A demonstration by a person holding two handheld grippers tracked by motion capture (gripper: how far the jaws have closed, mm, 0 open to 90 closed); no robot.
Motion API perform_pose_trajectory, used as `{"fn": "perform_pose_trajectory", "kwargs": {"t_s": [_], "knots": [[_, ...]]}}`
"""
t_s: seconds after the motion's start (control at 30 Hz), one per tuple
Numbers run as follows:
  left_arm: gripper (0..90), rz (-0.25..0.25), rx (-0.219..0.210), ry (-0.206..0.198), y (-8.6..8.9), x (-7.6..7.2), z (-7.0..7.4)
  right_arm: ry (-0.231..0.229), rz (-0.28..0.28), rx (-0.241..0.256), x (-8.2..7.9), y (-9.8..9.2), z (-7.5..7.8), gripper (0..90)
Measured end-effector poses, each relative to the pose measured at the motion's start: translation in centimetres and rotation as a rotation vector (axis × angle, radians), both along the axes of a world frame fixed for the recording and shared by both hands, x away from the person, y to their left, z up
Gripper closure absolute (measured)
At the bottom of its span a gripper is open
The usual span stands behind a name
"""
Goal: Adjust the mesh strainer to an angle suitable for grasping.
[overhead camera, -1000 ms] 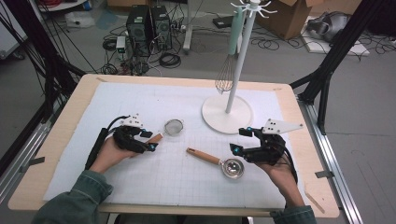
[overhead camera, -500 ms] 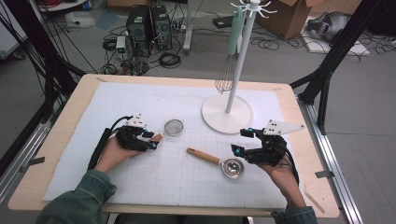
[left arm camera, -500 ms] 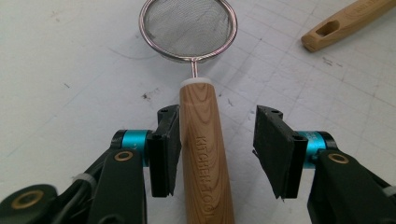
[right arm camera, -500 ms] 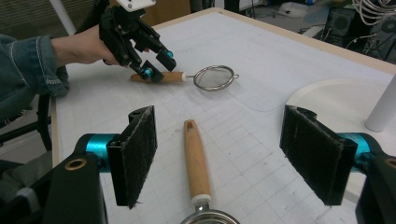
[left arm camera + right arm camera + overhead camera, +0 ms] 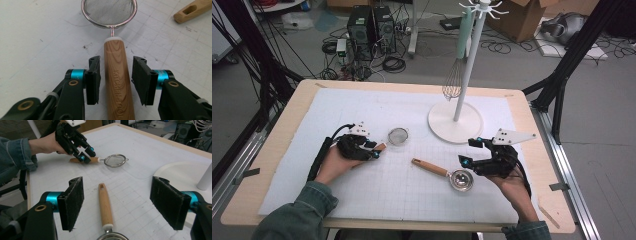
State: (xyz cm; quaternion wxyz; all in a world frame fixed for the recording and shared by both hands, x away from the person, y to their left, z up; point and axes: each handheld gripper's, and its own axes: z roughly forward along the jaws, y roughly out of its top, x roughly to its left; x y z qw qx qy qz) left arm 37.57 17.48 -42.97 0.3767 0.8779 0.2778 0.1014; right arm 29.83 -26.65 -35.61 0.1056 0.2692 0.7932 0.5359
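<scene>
Slippage is the main risk: the left gripper (image 5: 115, 82) has its fingers partly open astride the strainer's (image 5: 117, 75) wooden handle, not yet touching, so a skewed close could roll it across the counter (image 5: 312, 100). The right gripper (image 5: 120, 202) hovers wide open over the ladle (image 5: 106, 207) (its bowl is cut off there), holding nothing.

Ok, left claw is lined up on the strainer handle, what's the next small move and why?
Probably close the left claw on the strainer: its wooden handle already lies between the open jaws, with a gap on each side, so nothing is gripped yet.
</scene>
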Motion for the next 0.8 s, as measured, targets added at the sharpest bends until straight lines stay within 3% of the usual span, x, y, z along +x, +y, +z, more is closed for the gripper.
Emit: {"fn": "perform_pose_trajectory", "kwargs": {"t_s": [0.13, 0.53, 0.67, 0.8], "knots": [[58.9, 0.003, 0.026, 0.007, -0.20, 0.06, -0.25, -0.001, 0.002, -0.001, 0.05, 0.07, -0.05, 26.6], [59.5, 0.013, 0.048, 0.000, -0.55, 0.11, -0.58, 0.008, 0.008, -0.005, 0.16, 0.40, -0.17, 26.6], [67.6, 0.011, 0.047, 0.009, -0.60, 0.21, -0.49, 0.007, 0.010, -0.006, 0.30, 0.56, -0.21, 26.6], [68.0, 0.016, 0.053, 0.007, -0.76, 0.10, -0.41, 0.011, 0.012, -0.010, 0.37, 0.70, -0.24, 26.6]]}}
